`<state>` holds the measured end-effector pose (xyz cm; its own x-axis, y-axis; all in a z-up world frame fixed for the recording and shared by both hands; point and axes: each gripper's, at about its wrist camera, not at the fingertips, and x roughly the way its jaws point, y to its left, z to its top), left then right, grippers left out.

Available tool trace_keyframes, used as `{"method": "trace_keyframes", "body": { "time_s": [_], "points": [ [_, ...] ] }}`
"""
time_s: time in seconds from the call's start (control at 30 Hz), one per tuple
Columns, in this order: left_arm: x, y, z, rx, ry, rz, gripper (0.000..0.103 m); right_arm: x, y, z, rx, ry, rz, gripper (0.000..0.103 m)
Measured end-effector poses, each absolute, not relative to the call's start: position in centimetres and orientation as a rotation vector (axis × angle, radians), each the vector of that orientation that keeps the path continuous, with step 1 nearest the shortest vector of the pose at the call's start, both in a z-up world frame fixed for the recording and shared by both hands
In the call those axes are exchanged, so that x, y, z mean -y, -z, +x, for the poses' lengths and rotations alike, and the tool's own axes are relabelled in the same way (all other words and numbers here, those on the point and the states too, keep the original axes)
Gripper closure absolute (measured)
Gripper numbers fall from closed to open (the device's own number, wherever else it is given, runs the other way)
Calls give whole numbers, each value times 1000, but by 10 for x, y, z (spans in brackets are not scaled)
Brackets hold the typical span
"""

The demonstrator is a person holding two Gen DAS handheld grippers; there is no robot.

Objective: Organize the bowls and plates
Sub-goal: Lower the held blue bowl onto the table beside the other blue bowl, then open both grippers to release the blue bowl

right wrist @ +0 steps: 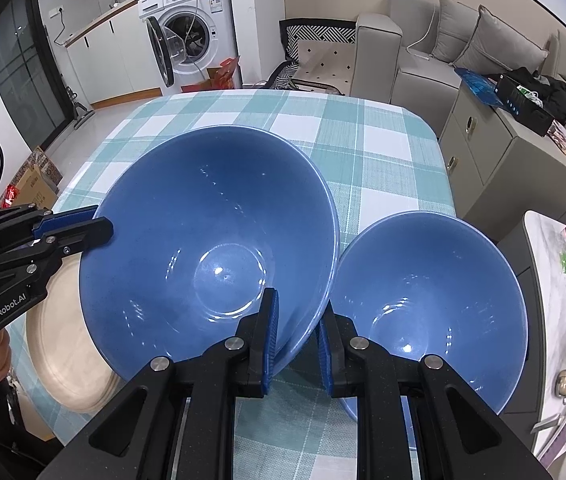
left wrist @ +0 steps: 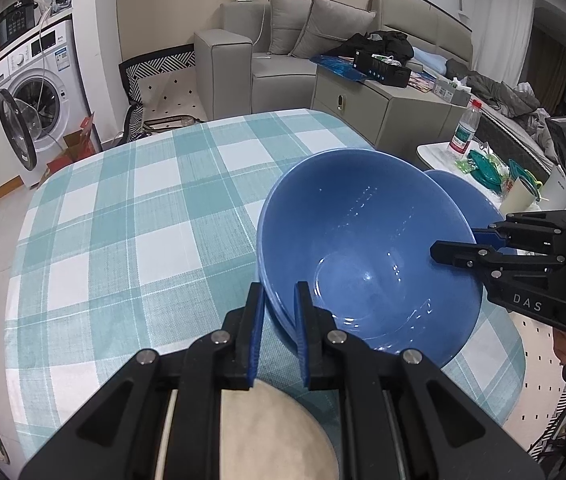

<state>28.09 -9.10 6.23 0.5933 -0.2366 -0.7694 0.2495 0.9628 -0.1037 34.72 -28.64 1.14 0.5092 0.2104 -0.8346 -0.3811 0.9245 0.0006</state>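
A large blue bowl [left wrist: 367, 248] is held over the checked tablecloth [left wrist: 123, 220] by both grippers. My left gripper [left wrist: 279, 292] is shut on its near rim, one pad inside and one outside. My right gripper [left wrist: 459, 242] pinches the opposite rim. In the right wrist view the large bowl [right wrist: 211, 240] fills the middle, with the right gripper [right wrist: 299, 320] shut on its rim and the left gripper [right wrist: 97, 222] on its left edge. A smaller blue bowl [right wrist: 431, 312] stands just to its right. A beige plate [right wrist: 67, 356] lies partly under the large bowl's left side.
The table's rounded far edge [right wrist: 283, 96] drops to a tiled floor. A grey cabinet [right wrist: 523, 168] and a small side table [left wrist: 483, 160] with a bottle and clutter stand on the right. A washing machine [left wrist: 39, 92] with its door open and a sofa [left wrist: 275, 52] lie beyond.
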Motion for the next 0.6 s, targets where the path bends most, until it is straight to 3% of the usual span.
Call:
{"method": "trace_keyframes", "body": {
  "time_s": [0.6],
  "points": [
    [91,-58,282,-910,279,35,91,283,-7,345,-974,-349,-224,85]
  ]
}}
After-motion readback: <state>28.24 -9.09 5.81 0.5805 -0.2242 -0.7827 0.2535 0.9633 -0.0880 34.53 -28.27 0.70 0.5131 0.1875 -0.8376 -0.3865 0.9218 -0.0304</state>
